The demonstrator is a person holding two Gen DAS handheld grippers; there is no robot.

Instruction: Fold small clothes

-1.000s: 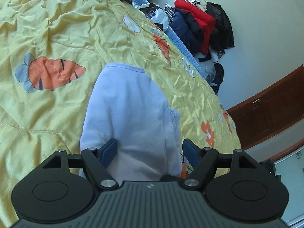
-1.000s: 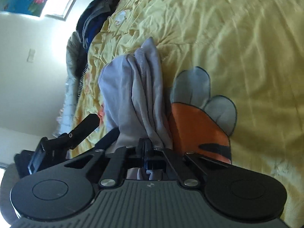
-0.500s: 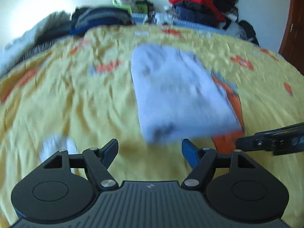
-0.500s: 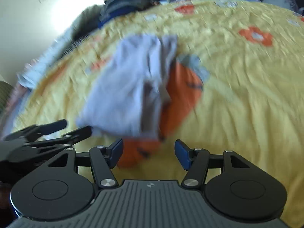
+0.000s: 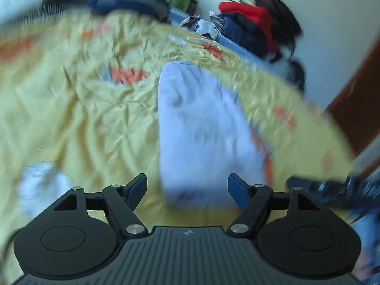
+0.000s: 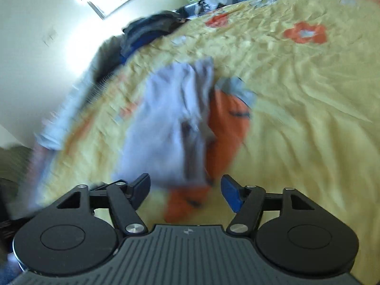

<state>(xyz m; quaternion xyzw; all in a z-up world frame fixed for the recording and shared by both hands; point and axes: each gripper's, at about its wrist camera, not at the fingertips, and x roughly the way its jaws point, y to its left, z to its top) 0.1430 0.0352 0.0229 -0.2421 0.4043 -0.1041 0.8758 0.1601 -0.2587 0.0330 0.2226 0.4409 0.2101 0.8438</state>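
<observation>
A folded pale lilac garment (image 5: 201,130) lies flat on the yellow bedspread (image 5: 78,118). My left gripper (image 5: 187,190) is open and empty, just short of the garment's near edge. In the right wrist view the same garment (image 6: 166,123) lies beside an orange carrot print, with its folded layers showing on the right side. My right gripper (image 6: 185,190) is open and empty, near the garment's near end. The right gripper also shows blurred at the right edge of the left wrist view (image 5: 332,190). Both views are motion-blurred.
A small white cloth (image 5: 40,185) lies on the bedspread at the left. Piles of dark, red and blue clothes (image 5: 251,28) sit beyond the far edge of the bed. More dark clothes (image 6: 147,33) lie at the far left by the wall.
My right gripper has let go of the garment and opened. Both grippers have pulled back from the garment, which now lies folded on the bedspread.
</observation>
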